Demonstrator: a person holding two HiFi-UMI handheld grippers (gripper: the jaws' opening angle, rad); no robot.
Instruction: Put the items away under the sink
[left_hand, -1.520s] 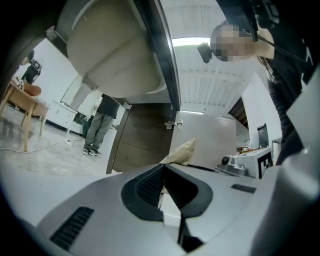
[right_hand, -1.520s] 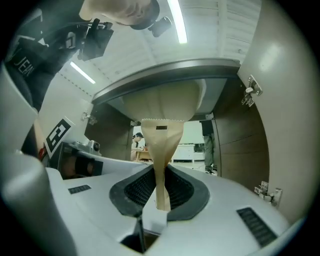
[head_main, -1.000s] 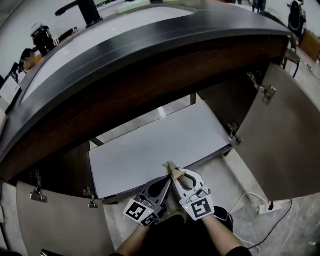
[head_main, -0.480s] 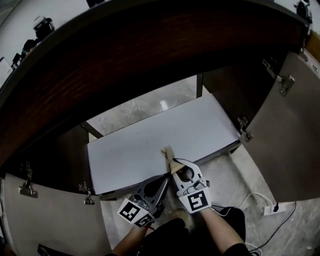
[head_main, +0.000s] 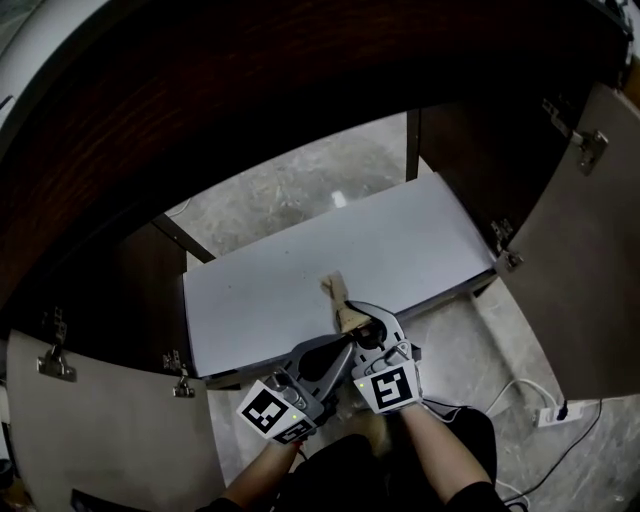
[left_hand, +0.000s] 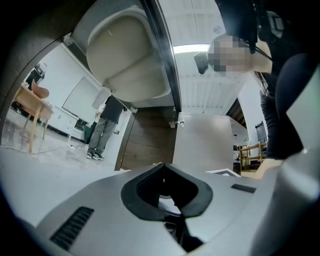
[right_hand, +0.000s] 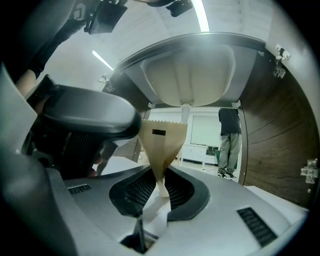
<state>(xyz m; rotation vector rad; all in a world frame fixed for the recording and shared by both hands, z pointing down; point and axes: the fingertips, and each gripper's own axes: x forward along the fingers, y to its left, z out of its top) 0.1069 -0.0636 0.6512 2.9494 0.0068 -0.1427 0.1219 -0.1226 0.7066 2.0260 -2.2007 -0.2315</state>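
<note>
The right gripper (head_main: 352, 328) pinches a brown paper bag (head_main: 336, 293), its length pointing inward over the front edge of the cabinet floor (head_main: 270, 300); the left gripper (head_main: 338, 350), pressed together empty, sits beside.

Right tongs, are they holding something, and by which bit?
The right tongs pinch a brown paper bag by its narrow, squeezed end; its zigzag edge points away. The left tongs are shut on nothing.

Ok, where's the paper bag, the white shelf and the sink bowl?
paper bag (right_hand: 162, 142): right gripper view, middle of its brown front.
white shelf (head_main: 400, 250): head view, bare patch right of the bag.
sink bowl (right_hand: 192, 75): right gripper view, middle of its pale underside.
</note>
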